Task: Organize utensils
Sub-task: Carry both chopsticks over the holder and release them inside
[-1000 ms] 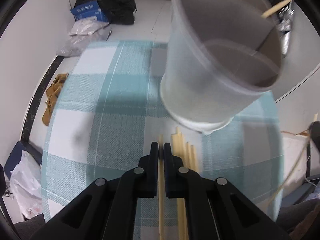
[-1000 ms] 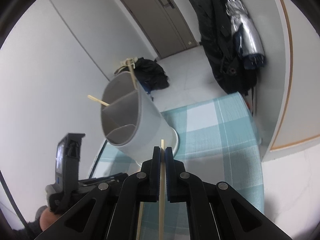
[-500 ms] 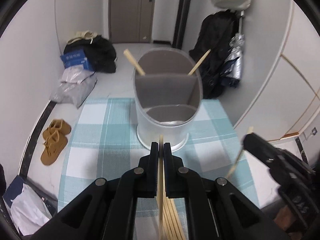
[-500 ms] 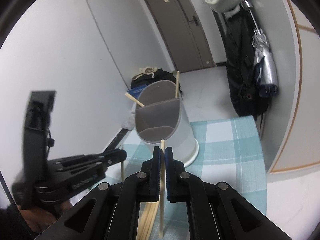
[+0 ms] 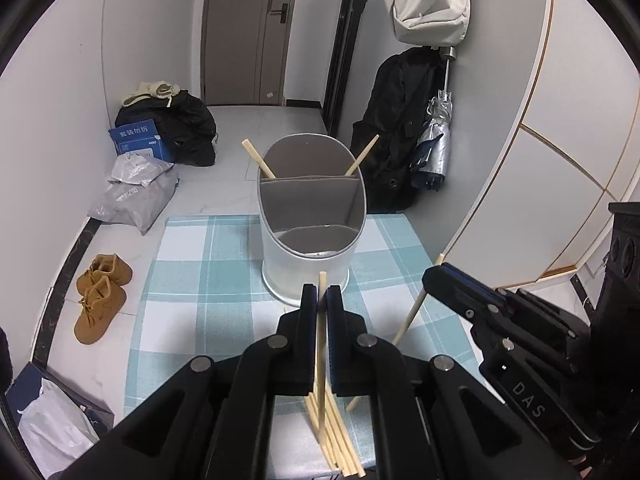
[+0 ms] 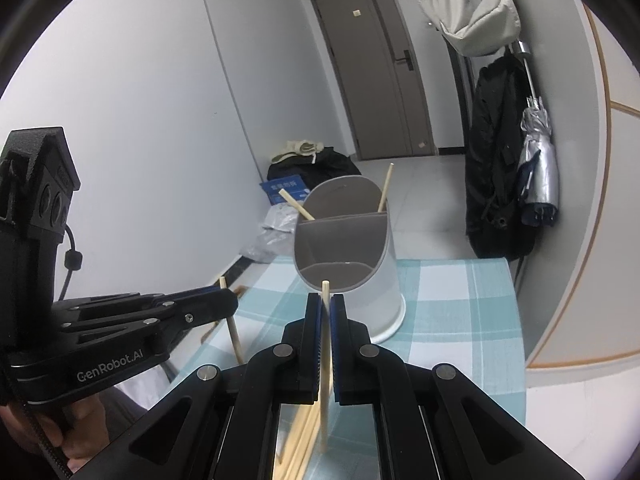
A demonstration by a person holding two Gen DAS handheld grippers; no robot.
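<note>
A grey divided utensil holder [image 5: 312, 216] stands on the blue checked tablecloth [image 5: 192, 280], with two chopsticks leaning in its far compartment [image 5: 256, 158]. My left gripper [image 5: 322, 300] is shut on one wooden chopstick [image 5: 320, 344], held just short of the holder. My right gripper [image 6: 326, 308] is shut on another chopstick [image 6: 325, 360], also short of the holder [image 6: 344, 248]. Several loose chopsticks [image 5: 340, 436] lie on the cloth below my left gripper. The right gripper shows in the left wrist view [image 5: 436, 276]; the left shows in the right wrist view [image 6: 224, 296].
Brown shoes [image 5: 100, 296], plastic bags [image 5: 132, 192], a blue box [image 5: 138, 140] and black bags lie on the floor left of the table. A black coat and umbrella [image 5: 434, 144] hang at the right. A door stands behind.
Both grippers have drawn back and up from the holder, which now looks smaller and upright. Each still grips its chopstick. The two grippers now sit side by side.
</note>
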